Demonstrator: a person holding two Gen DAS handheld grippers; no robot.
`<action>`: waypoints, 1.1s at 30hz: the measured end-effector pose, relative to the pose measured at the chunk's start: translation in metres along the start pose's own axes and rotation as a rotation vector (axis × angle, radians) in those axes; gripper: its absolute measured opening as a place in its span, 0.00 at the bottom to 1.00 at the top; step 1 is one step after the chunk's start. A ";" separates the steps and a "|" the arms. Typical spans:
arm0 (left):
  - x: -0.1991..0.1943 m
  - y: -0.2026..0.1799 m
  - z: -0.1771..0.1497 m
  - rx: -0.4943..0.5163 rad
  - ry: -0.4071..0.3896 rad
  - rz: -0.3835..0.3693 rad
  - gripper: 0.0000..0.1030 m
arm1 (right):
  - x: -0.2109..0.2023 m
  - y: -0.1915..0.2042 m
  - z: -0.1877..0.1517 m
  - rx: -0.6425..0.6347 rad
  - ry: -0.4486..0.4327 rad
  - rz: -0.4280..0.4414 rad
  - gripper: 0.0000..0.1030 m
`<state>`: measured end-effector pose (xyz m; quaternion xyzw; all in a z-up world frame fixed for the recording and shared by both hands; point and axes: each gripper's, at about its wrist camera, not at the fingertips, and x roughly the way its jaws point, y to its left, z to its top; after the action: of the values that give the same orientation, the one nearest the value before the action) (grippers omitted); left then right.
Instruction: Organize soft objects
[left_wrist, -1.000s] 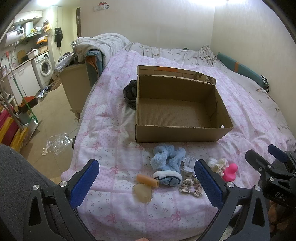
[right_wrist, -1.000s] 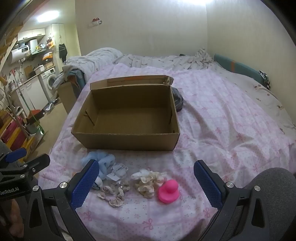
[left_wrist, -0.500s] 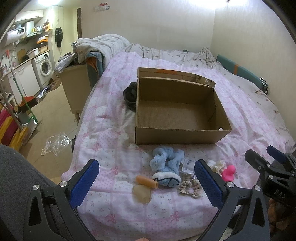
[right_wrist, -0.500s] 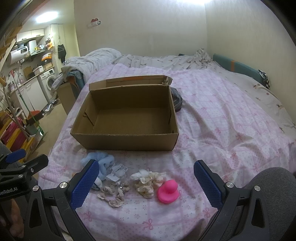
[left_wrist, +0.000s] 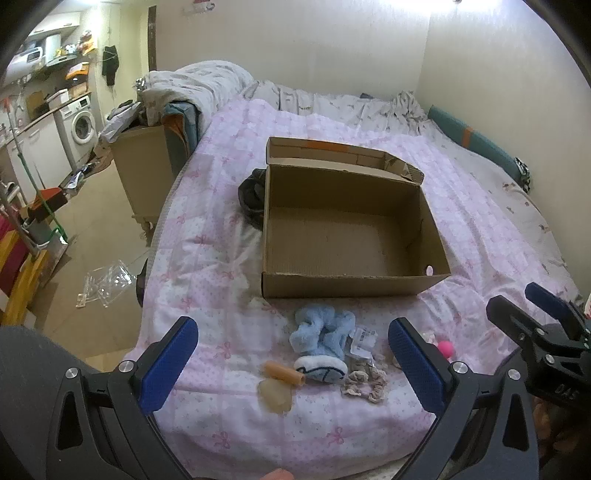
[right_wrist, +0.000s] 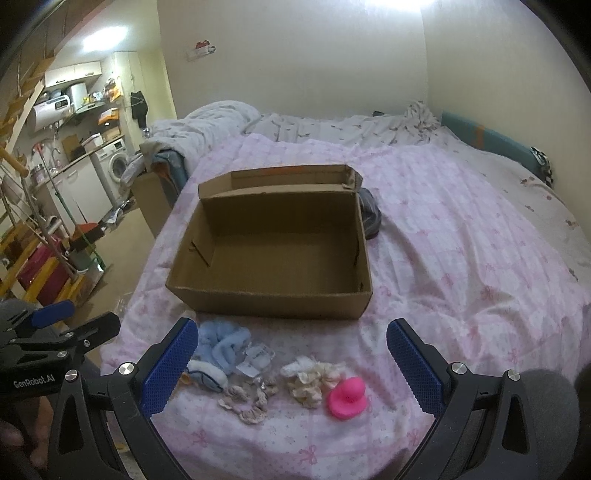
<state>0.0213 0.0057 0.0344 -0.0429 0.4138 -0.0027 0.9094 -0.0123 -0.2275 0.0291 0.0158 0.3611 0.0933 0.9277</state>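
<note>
Pink duck (right_wrist: 348, 398) is lying just ahead of the right gripper (right_wrist: 291, 369), nearer it than the left gripper (left_wrist: 291, 369), both gaping wide, empty.

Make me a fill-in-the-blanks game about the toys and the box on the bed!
1. The cardboard box has ____ inside it.
2. The rubber duck is colored ____.
3. The fluffy scrunchie nearest the box is light ____.
4. Both the left gripper and the right gripper are ____.

Missing words: nothing; pink; blue; open
</note>
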 end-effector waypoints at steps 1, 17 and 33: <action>0.003 0.000 0.003 0.004 0.017 0.004 1.00 | 0.001 0.000 0.004 -0.006 0.007 0.001 1.00; 0.105 0.042 0.004 -0.075 0.465 0.049 0.93 | 0.082 -0.049 -0.003 0.078 0.333 0.020 1.00; 0.161 0.040 -0.065 -0.108 0.719 -0.075 0.11 | 0.100 -0.074 -0.020 0.211 0.386 0.026 1.00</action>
<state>0.0771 0.0340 -0.1329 -0.1024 0.7045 -0.0290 0.7016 0.0587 -0.2828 -0.0594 0.0994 0.5397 0.0682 0.8332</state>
